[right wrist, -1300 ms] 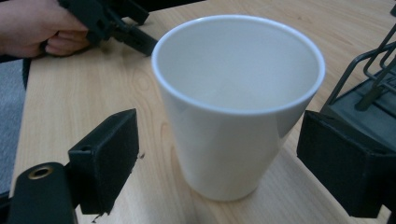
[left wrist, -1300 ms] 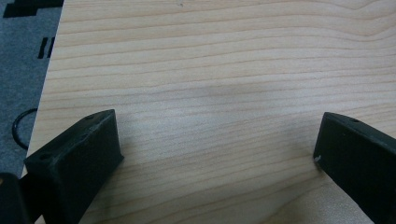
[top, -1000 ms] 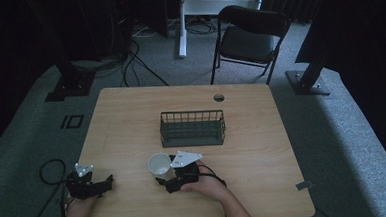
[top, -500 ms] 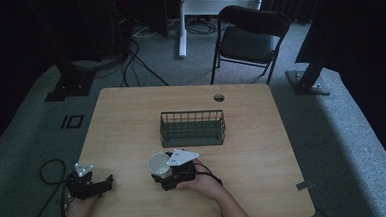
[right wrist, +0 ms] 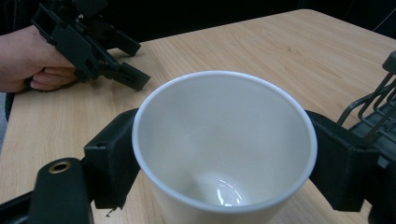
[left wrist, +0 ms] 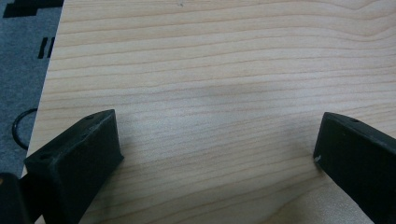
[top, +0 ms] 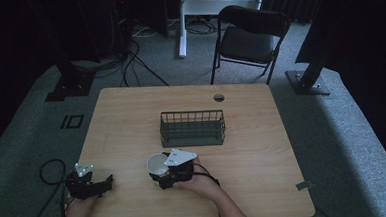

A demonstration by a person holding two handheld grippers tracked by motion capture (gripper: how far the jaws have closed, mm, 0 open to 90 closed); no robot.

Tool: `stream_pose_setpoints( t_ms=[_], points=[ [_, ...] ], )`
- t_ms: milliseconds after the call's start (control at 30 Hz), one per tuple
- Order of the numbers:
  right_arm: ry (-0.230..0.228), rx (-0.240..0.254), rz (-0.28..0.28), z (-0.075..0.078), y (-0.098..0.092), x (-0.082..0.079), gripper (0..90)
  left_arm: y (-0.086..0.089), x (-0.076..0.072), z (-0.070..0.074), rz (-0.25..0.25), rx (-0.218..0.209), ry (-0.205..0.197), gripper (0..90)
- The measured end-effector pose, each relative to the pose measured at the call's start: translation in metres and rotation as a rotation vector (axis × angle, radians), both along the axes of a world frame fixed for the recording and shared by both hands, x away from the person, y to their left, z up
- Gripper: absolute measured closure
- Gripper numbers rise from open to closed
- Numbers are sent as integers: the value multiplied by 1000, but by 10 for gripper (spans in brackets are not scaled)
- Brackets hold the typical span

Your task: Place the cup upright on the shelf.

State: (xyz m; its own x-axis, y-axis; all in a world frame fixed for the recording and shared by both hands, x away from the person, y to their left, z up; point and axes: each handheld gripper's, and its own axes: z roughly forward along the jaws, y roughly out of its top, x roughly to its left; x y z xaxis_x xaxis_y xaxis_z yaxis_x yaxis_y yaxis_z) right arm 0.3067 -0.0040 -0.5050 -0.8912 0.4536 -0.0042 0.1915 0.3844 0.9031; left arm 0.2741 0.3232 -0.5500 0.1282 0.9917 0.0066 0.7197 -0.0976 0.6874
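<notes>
A white cup [top: 156, 164] stands upright on the wooden table [top: 126, 122], near its front edge at the middle. My right gripper [top: 159, 174] comes at it from the right, held by a hand. In the right gripper view the empty cup [right wrist: 224, 154] sits between the two black jaws, which press against its sides, so the right gripper [right wrist: 219, 172] is shut on it. My left gripper [top: 106, 183] rests at the front left corner, held by the other hand. Its jaws stand wide apart over bare wood in the left gripper view, so the left gripper [left wrist: 217, 154] is open and holds nothing.
A dark wire basket [top: 193, 128] stands mid-table just behind and right of the cup, its edge [right wrist: 373, 112] close to my right jaw. A round cable hole [top: 219, 97] lies near the far edge. A black chair [top: 250, 38] stands beyond the table.
My right gripper has slid a little left and forward until the cup sits between its jaws. The left gripper has stayed in place.
</notes>
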Motion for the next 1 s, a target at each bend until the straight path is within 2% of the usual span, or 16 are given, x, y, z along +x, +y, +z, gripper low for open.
stream_pose_setpoints(
  t_ms=[100, 267, 367, 600, 833, 1000],
  points=[
    [1, 5, -6, 2, -2, 1, 195, 0, 0, 0, 0, -1, 0, 8],
    [46, 49, -18, 13, -6, 3, 195, 0, 0, 0, 1, -1, -1, 8],
    [46, 55, -23, 20, -9, 4, 195, 0, 0, 0, 0, -1, 0, 8],
    [8, 60, -32, 37, -14, 7, 195, 0, 0, 0, 0, -1, 0, 7],
    [-30, 101, -56, 56, -19, 11, 195, 0, 0, 0, 0, -1, 1, 8],
    [-65, 113, -71, 70, -22, 14, 195, 0, 0, 0, -1, 1, 1, 8]
  ],
)
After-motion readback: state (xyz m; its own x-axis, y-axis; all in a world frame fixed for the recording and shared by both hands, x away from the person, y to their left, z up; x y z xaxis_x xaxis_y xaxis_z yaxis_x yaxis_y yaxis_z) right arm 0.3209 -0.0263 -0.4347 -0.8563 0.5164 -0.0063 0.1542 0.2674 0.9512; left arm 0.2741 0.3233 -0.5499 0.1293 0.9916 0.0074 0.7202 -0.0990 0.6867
